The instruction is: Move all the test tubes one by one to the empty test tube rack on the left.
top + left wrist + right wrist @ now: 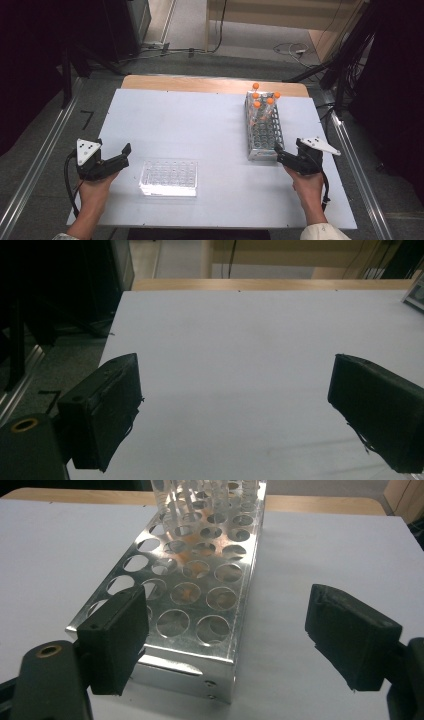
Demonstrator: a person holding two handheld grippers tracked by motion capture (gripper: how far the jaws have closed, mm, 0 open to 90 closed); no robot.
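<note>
A pale tabletop [210, 120] carries two things: a clear plastic well plate [169, 177] lying flat near the person's edge, left of centre, and a shiny metal tube rack [263, 131] standing lengthwise toward the far right. Several clear tubes with orange caps [263, 96] stand upright in the far end of the rack, while the holes at its near end are open. The left gripper [123, 152], held in the person's left hand [94, 187], hovers at the left edge of the tabletop, just to the left of the well plate and apart from it; its jaws are spread wide with nothing between them, and the left gripper view shows only bare pale surface [235, 365] in the gap. The right gripper [278, 151], in the right hand [307, 185], sits close to the near right corner of the rack. In the right gripper view its jaws also stand wide apart and hold nothing (the left one overlaps the rack's near corner [150, 650] in the picture, though whether it touches the metal I cannot tell), and the other jaw stands off over the bare tabletop beside the rack.
</note>
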